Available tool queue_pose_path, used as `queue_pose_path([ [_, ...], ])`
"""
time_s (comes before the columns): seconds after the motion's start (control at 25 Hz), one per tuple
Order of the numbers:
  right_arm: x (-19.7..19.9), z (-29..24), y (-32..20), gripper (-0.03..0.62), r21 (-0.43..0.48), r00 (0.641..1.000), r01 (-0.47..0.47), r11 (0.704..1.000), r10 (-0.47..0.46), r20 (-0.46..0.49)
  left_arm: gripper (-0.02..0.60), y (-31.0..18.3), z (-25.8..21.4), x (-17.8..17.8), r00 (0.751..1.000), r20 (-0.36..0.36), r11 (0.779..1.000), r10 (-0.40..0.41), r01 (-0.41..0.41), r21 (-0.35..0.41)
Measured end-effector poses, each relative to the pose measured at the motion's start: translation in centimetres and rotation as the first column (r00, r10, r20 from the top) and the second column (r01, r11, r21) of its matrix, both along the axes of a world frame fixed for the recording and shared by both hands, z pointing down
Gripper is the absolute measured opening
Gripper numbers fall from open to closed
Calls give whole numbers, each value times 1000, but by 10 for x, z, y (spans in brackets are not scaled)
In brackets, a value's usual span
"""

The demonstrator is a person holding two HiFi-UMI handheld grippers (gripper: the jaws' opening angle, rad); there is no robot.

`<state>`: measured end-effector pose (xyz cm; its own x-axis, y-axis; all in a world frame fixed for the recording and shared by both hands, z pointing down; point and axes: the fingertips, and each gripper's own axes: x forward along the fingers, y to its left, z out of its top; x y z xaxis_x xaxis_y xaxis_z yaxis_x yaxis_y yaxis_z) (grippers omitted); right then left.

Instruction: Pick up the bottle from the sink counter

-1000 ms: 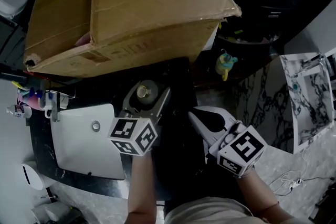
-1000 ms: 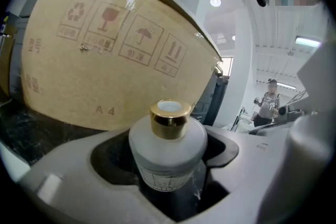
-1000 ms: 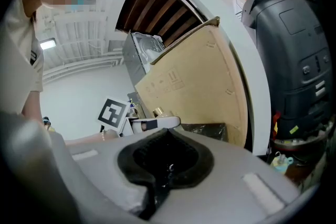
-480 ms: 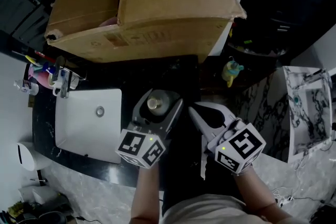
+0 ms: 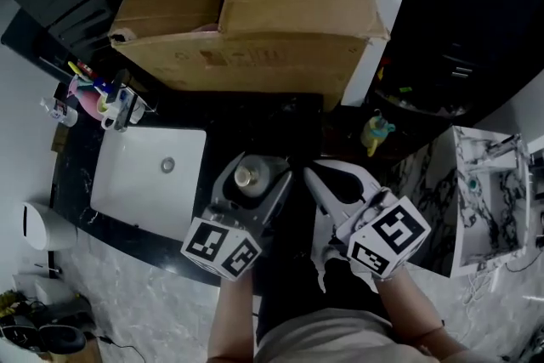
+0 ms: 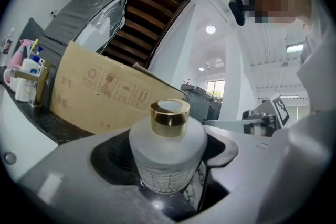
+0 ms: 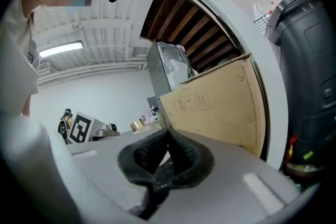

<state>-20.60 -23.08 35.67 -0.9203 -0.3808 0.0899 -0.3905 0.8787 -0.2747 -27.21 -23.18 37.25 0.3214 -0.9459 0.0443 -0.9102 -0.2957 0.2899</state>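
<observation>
Worktop: a dark, veined worktop (image 5: 297, 127) with a white sink (image 5: 144, 183) set into it on the left.
Behind: a big cardboard box (image 5: 246, 4) stands on the far part of the worktop, with handling symbols printed on its side.
Left corner: a pink cup of brushes (image 5: 89, 91) sits past the far corner of the sink, beside the tap.
Bottle: a frosted white bottle (image 6: 167, 157) with a gold cap, upright, just to the right of the sink and in front of the box. Its base looks level with the dark surface, and I can't tell from here whether it is touching or just clear of it.
Left gripper: the left gripper (image 5: 254, 167) has a finger on each side of the bottle, and its fingers (image 5: 284, 183) are closed in against the frosted sides so that the body sits in the hollow of the pads.
Right gripper: the right gripper (image 5: 311, 175) hangs just beside the left one, on its right, over the dark worktop. Its fingers are pressed together tip to tip.
Hands: a bare forearm (image 5: 231, 314) runs back from the left gripper towards the person.
</observation>
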Motion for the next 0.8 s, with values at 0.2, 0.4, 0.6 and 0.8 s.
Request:
queue_pose_path([
  [0.2, 4, -19, 21, 3, 17, 997, 64, 998, -65, 38, 340, 26, -15, 9, 999, -33, 999, -39, 40, 23],
  [0.4, 8, -35, 44, 3, 54, 993, 112, 992, -114, 38, 339, 56, -33, 17, 997, -37, 996, -70, 72, 61],
  [0.6, 15, -43, 63, 3, 68, 986, 156, 985, -159, 43, 341, 80, -51, 25, 994, -34, 989, -107, 110, 101],
  [0.8, 26, -48, 83, 3, 81, 979, 193, 978, -198, 46, 339, 104, -65, 36, 989, -29, 979, -144, 147, 141],
])
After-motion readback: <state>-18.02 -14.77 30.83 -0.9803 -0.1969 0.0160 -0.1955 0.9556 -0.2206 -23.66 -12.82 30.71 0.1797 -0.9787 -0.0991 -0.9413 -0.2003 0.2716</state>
